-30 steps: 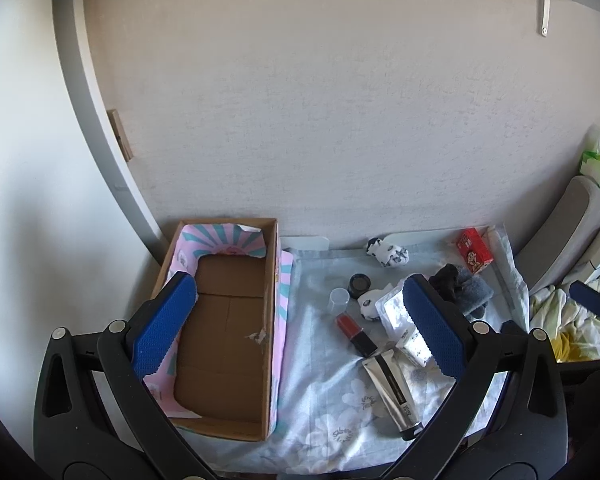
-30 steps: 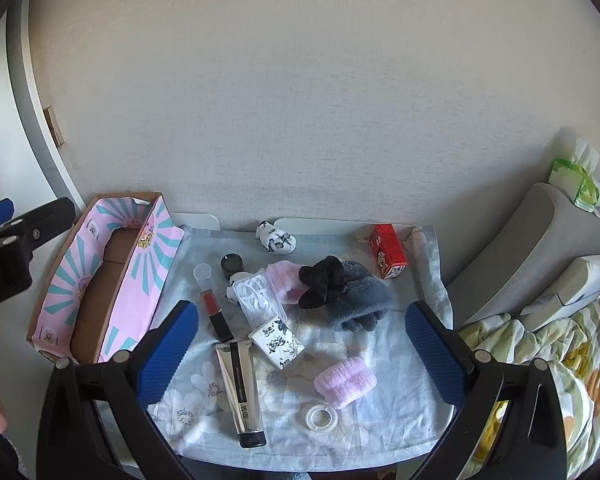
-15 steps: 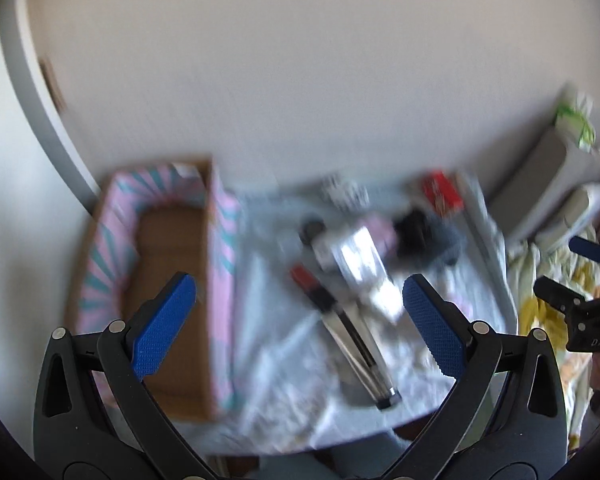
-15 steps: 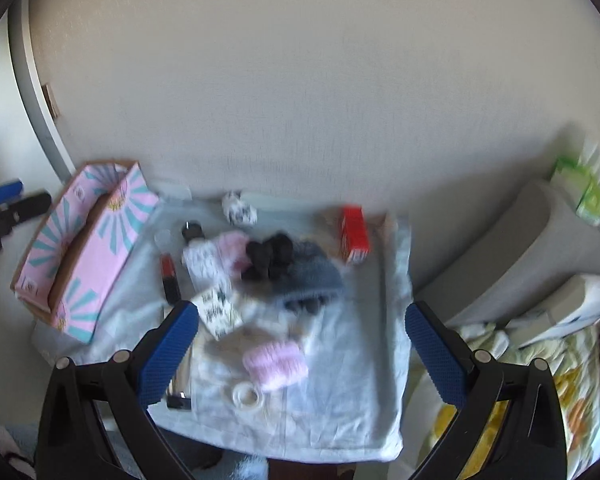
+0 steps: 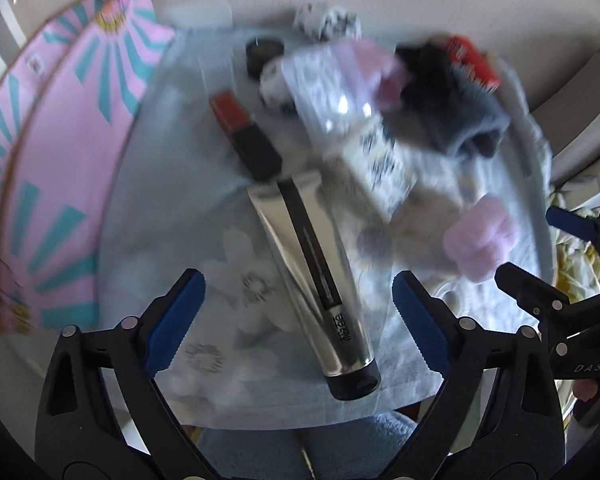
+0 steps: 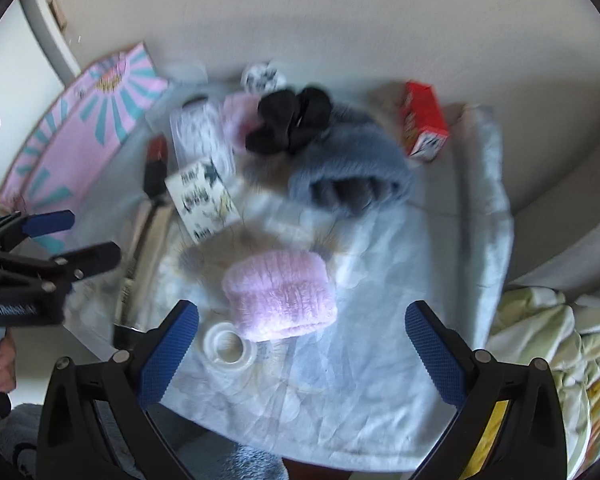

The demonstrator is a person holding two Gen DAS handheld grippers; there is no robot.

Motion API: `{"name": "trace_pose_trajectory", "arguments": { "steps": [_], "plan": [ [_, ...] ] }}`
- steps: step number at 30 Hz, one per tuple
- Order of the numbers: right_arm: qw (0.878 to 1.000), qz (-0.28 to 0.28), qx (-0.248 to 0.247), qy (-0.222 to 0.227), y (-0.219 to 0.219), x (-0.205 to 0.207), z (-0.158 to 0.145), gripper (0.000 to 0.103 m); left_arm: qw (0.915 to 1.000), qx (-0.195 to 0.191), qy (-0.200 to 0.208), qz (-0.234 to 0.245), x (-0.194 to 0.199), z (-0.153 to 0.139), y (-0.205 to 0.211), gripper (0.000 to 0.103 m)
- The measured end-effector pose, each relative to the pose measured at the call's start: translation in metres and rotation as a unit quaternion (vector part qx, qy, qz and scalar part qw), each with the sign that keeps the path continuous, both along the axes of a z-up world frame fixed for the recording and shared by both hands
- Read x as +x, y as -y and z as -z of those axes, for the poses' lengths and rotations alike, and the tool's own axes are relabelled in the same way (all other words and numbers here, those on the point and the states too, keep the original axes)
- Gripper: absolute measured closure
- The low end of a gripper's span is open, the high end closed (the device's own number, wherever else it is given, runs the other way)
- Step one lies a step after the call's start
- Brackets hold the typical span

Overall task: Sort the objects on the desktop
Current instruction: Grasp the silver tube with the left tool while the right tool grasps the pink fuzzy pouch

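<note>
- Silver tube (image 5: 314,270) with a black cap lies on the pale floral cloth (image 5: 180,208), slantwise, cap toward the near table edge. Left wrist view: the left gripper (image 5: 298,322) hangs over it, jaws wide and just eased in a little, the tube's lower half between the blue pads, nothing pressed.
- Likely step: pick up the tube. Best to straddle the body squarely across its width, clear of the red-and-black lipstick (image 5: 246,136) touching its crimped end.
- Pink-and-teal box (image 5: 64,128), the probable sorting bin, sits left of the cloth, just beside it.
- Frame is blurred; the patterned carton (image 5: 380,160) reads only roughly.
- Right wrist view: the right gripper (image 6: 300,350) is spread wide and empty above the pink fluffy band (image 6: 280,294).
- Tape ring (image 6: 228,346) touches the band's near-left side, by the left pad; closing should avoid catching it.
- Soft band will squash; a central grip suits it.
- Grey fluffy item (image 6: 352,176), black scrunchie (image 6: 292,122) and red carton (image 6: 424,124) lie farther back, apart.
</note>
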State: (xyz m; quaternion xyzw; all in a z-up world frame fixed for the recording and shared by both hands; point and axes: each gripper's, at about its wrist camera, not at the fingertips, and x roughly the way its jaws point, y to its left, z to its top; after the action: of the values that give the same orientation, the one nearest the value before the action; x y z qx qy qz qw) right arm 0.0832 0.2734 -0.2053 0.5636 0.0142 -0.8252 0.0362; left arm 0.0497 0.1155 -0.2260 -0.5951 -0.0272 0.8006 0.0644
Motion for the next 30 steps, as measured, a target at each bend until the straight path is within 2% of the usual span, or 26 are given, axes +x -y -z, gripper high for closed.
{"name": "trace_pose_trajectory", "arguments": {
  "steps": [4,8,11,13,15,20,30],
  "plan": [
    [1.0,-0.023,-0.005,0.016,0.0,-0.007,0.023,0.0,0.9992,0.0,0.018,-0.037,0.001,0.022,-0.002,0.014],
    [0.999,-0.039,-0.013,0.022,0.003,-0.011,0.034,0.002,0.9987,-0.013,0.018,-0.047,0.003,0.034,-0.005,0.024],
    [0.998,-0.052,-0.014,0.026,0.006,-0.014,0.04,0.011,0.9979,-0.031,0.007,-0.057,0.005,0.034,-0.01,0.029],
    [0.998,-0.057,-0.013,0.028,0.008,-0.017,0.042,0.022,0.9976,-0.042,-0.001,-0.055,0.007,0.034,-0.012,0.034],
    [0.997,-0.061,-0.015,0.034,0.01,-0.019,0.046,0.04,0.9973,-0.05,-0.009,-0.053,0.01,0.032,-0.013,0.044],
    [0.997,-0.067,-0.013,0.03,0.013,-0.017,0.046,0.051,0.9977,-0.042,-0.012,-0.053,0.015,0.03,-0.009,0.057],
    [0.998,-0.057,-0.025,0.016,0.007,-0.014,0.033,0.079,0.9986,0.005,-0.016,-0.051,0.023,0.016,0.007,0.064]
  ]
}}
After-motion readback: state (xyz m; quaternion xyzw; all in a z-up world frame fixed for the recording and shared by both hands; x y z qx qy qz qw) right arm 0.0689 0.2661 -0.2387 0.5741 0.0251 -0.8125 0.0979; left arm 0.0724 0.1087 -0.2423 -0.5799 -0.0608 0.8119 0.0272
